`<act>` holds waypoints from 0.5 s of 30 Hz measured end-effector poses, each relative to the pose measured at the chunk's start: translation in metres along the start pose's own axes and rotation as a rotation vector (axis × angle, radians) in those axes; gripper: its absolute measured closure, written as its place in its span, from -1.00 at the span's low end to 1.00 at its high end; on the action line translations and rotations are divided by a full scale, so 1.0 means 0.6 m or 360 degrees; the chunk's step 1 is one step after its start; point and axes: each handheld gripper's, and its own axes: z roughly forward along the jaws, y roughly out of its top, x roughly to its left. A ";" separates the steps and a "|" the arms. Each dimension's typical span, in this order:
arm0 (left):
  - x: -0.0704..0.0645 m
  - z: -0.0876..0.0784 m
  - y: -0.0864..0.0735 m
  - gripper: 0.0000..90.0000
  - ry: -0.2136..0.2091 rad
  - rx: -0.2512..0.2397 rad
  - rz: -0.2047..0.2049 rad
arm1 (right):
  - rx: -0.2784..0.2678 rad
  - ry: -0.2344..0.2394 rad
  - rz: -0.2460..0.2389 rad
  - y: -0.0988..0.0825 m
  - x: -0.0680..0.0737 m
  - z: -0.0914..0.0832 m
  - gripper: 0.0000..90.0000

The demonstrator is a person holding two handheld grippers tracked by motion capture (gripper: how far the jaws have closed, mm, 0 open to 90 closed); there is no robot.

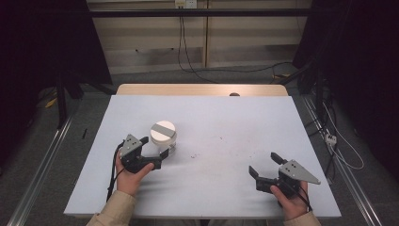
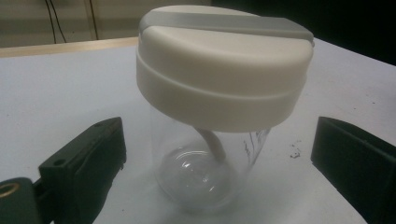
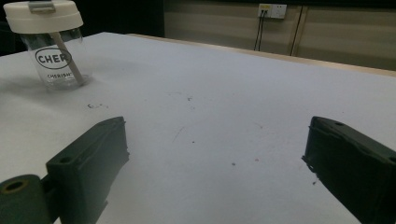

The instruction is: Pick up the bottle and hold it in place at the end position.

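Observation:
A clear plastic cup stands upright on the white table, left of centre. It has a wide white lid with a grey strip across the top, and a white straw leans inside it. My left gripper is open, one jaw on each side of the cup's clear body, with a gap on both sides. In the left gripper view the gripper frames the cup closely. My right gripper rests open at the near right, with bare table between its jaws. From there the cup shows far off at the upper left.
Small dark specks dot the table near the cup. A wooden strip runs along the table's far edge. Cables and metal rails lie on the floor around the table. Dark curtains hang on both sides.

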 end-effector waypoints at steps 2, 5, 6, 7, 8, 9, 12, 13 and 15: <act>-0.001 0.004 0.000 -0.93 -0.0004 0.0002 -0.0004 | 0.0002 0.0000 -0.0001 0.000 0.000 0.000 -0.88; -0.003 0.010 -0.001 -0.93 -0.0003 0.0006 -0.0009 | 0.0002 0.0000 -0.0001 0.000 0.000 0.000 -0.88; -0.003 0.012 0.000 -0.93 -0.0002 0.0016 0.0002 | 0.0001 0.0001 0.0001 0.000 0.000 0.000 -0.88; -0.004 0.013 0.000 -0.93 0.0001 0.0018 -0.0002 | 0.0001 0.0002 0.0001 0.000 0.000 0.000 -0.88; -0.005 0.016 0.000 -0.93 0.0002 0.0016 -0.0004 | 0.0000 0.0001 -0.0001 0.000 0.000 0.000 -0.88; -0.005 0.018 0.000 -0.92 0.0007 0.0025 0.0005 | 0.0000 0.0001 -0.0001 0.000 0.000 0.000 -0.88; -0.006 0.024 0.000 -0.92 0.0016 0.0031 -0.0001 | 0.0000 0.0001 0.0000 0.000 0.000 0.000 -0.88; -0.007 0.027 0.000 -0.92 0.0016 0.0026 -0.0016 | -0.0001 0.0002 0.0001 0.000 -0.001 0.000 -0.88; -0.007 0.030 0.001 -0.91 0.0021 0.0042 -0.0002 | -0.0001 0.0002 0.0000 0.000 -0.001 0.000 -0.88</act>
